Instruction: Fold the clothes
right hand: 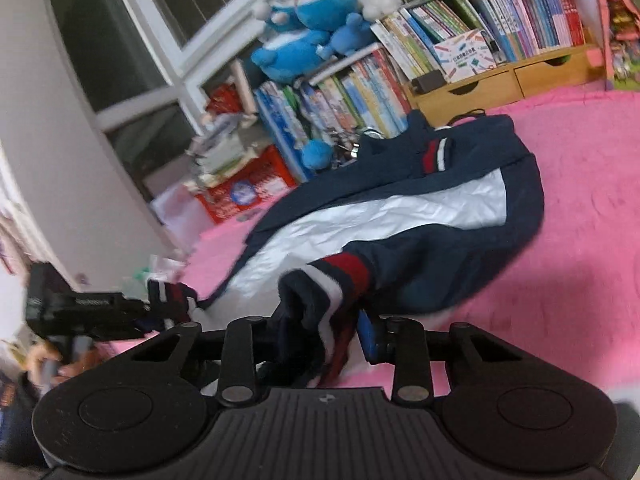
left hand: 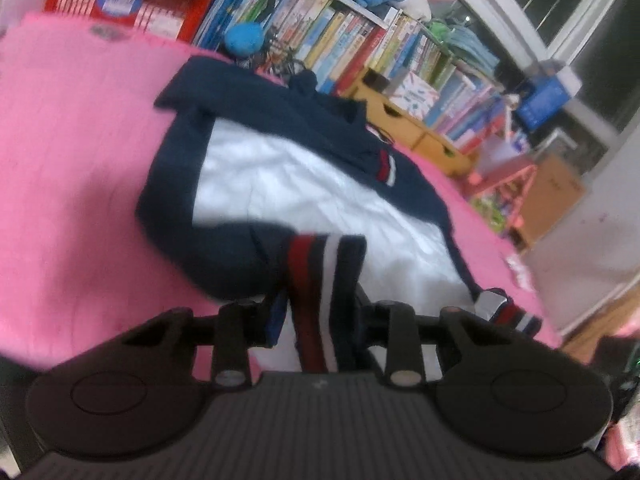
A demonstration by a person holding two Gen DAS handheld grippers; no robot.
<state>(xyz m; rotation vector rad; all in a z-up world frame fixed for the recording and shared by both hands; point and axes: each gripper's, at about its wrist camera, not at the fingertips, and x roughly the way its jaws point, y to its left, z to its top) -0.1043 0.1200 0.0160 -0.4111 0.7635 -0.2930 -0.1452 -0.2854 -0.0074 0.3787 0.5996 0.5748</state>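
A pink blanket (left hand: pixel 72 168), soft and faintly ribbed, spreads ahead of both grippers and carries the whole garment. On it lies a navy jacket (left hand: pixel 256 120) with a broad, shiny, crinkled white panel (left hand: pixel 288 184) across its body; it stretches away straight in front of the left gripper (left hand: pixel 320 312) and ahead and slightly right of the right gripper (right hand: pixel 320 332). Beyond the jacket, at the far edge of the blanket, a dense row of upright books (right hand: pixel 520 12) stands with blue plush toys (right hand: pixel 304 40) piled on top.

Each gripper is clamped on a ribbed knit cuff banded in red, white and navy. The left gripper pinches one striped cuff (left hand: pixel 320 276) between its black fingers, the sleeve bunching just ahead. The right gripper grips the other cuff (right hand: pixel 336 292), whose fabric hangs crumpled between its fingers. In the right wrist view, the left gripper appears far to the left, low over the blanket.
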